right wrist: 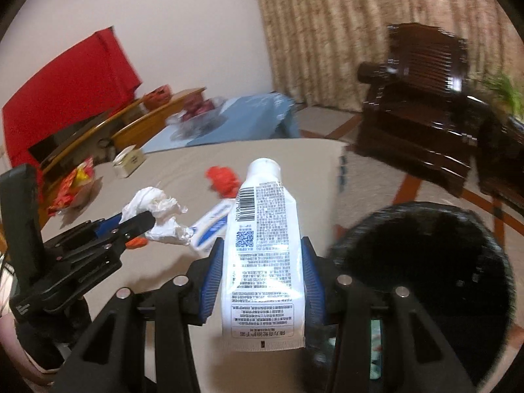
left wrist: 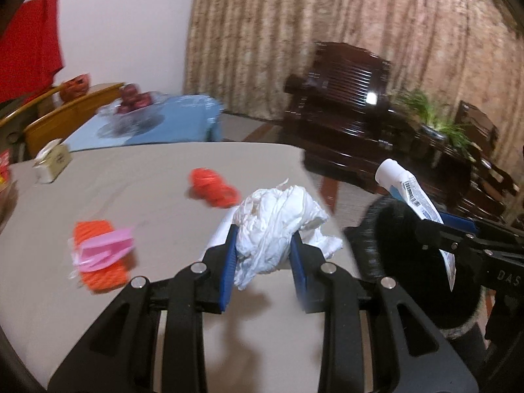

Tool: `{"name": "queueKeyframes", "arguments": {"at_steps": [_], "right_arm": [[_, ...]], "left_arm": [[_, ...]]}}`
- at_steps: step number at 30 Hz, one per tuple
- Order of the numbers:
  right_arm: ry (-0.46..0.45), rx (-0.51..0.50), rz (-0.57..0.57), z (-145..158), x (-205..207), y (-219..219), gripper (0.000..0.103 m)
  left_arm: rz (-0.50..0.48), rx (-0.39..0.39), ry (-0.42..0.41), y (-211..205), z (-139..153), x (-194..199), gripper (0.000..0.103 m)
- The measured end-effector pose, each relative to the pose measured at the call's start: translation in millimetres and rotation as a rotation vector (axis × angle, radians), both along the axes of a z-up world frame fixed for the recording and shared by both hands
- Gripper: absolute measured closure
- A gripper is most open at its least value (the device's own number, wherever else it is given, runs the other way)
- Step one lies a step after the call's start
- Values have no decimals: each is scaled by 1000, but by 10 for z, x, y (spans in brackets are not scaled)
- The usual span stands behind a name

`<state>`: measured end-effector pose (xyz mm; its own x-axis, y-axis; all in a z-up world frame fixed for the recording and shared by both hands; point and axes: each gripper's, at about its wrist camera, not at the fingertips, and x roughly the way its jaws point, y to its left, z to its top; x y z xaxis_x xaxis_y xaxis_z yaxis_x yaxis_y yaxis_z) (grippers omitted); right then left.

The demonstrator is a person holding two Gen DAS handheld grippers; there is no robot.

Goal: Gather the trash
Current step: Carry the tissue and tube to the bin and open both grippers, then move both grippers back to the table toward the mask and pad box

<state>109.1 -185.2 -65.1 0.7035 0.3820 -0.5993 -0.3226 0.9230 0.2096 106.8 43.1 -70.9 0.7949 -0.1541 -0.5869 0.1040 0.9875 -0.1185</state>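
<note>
Above grey cloth-covered table (left wrist: 163,170), near black round bin (right wrist: 425,262): left tongs (left wrist: 262,245) clamping crumpled white tissue wad (left wrist: 278,222), right tongs (right wrist: 262,262) gripping white printed tube (right wrist: 262,245); patterned beige curtain (left wrist: 327,32) behind

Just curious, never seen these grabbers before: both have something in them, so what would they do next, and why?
Probably carry the white tube in the right gripper over the black bin beside the table and release; the left gripper holds crumpled tissue.

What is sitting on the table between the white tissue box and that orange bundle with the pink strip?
Nothing: in the left wrist view, only bare grey table separates the tissue box from the orange bundle.
</note>
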Motion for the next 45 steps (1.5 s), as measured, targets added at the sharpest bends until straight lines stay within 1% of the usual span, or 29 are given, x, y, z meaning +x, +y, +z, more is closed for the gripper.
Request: {"name": "queueKeyframes", "arguments": {"at_steps": [4, 8, 14, 20, 21, 22, 23, 24, 25, 26, 28, 29, 31, 32, 34, 36, 41, 45], "right_arm": [[7, -5, -79, -43, -64, -410, 58], [26, -19, -152, -131, -118, -786, 58], [64, -52, -232, -347, -124, -1162, 58], [114, -50, -275, -559, -116, -1409, 57], [123, -57, -280, -589, -111, -1438, 57], [131, -65, -291, -617, -114, -1461, 57], [140, -72, -297, -644, -107, -1484, 50], [146, -85, -309, -670, -108, -1516, 46], [146, -103, -328, -687, -119, -1549, 35], [146, -113, -341, -699, -129, -1579, 26], [146, -110, -352, -704, -171, -1637, 23], [141, -99, -368, -695, -195, -1669, 16], [127, -70, -386, -669, -233, -1712, 10], [116, -40, -388, -642, -257, -1722, 10], [107, -7, -394, -597, -251, -1715, 8], [97, 21, -387, -539, -249, -1652, 7], [34, 39, -316, -372, -215, -1306, 6], [11, 33, -236, -291, -114, -884, 6]], "left_arm": [[-75, -10, -1, -364, -9, 58, 74], [-151, -22, 17, -733, -84, 143, 74], [-245, -28, 45, -1222, -205, 287, 74], [-317, -22, 74, -1611, -340, 419, 74], [-334, -28, 82, -1669, -365, 440, 71], [-344, -32, 90, -1697, -382, 463, 62], [-349, -31, 98, -1741, -405, 480, 54], [-350, -30, 100, -1763, -419, 492, 39], [-351, -32, 96, -1787, -425, 494, 35], [-354, -33, 95, -1793, -430, 494, 34], [-354, -30, 95, -1789, -430, 493, 29], [-347, -29, 91, -1766, -427, 487, 28], [-332, -29, 84, -1694, -396, 468, 25], [-322, -30, 78, -1638, -381, 448, 24], [-295, -24, 64, -1527, -326, 401, 17], [-269, -17, 46, -1412, -270, 351, 14], [-182, 12, 8, -984, -150, 189, 13], [-101, 21, -5, -581, -87, 88, 13]]}}
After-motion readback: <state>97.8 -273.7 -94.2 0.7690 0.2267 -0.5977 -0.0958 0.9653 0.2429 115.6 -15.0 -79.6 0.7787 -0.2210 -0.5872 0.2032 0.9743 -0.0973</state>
